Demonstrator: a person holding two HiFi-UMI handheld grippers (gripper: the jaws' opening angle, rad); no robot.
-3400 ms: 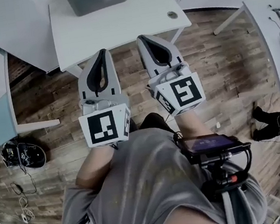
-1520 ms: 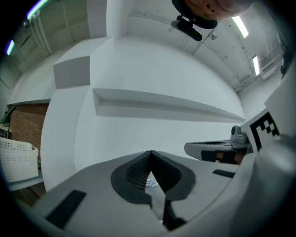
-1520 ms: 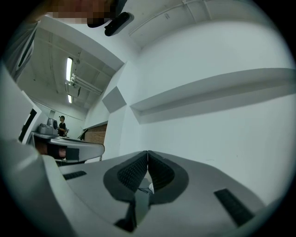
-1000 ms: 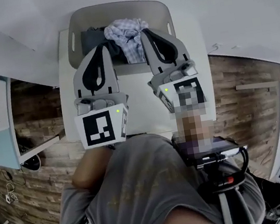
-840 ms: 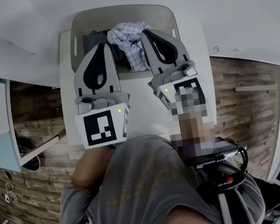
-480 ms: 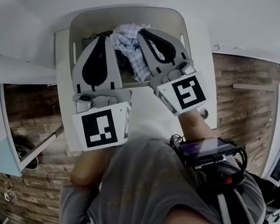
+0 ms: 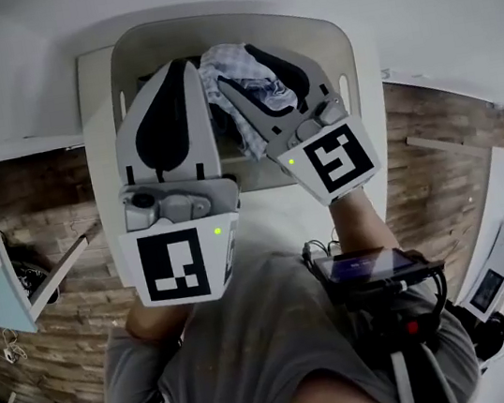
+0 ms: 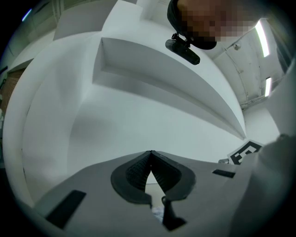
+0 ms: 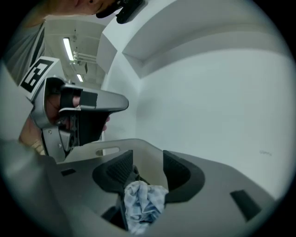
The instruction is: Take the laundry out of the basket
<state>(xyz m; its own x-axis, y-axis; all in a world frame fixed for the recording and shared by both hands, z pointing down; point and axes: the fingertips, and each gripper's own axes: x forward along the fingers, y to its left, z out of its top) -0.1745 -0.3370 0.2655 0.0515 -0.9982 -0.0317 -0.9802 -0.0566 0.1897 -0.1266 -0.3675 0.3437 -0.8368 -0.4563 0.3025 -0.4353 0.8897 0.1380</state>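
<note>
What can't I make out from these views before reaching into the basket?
1. Head view: both grippers cover most of the basket, so what lies under the checked cloth is hidden.
2. Left gripper view: the left gripper, jaws together, faces a wall; its own body blocks the basket.
3. Right gripper view: the right gripper is opening, cloth low between its jaws; the cloth's lower end is behind its body.

This looks like a lab or test room, not a home. The basket sits on a plain white desk over wood-plank floor. Loose cables lie beyond the desk's left edge, a screen-fronted machine stands to the right, and tube lights line the ceiling.
</note>
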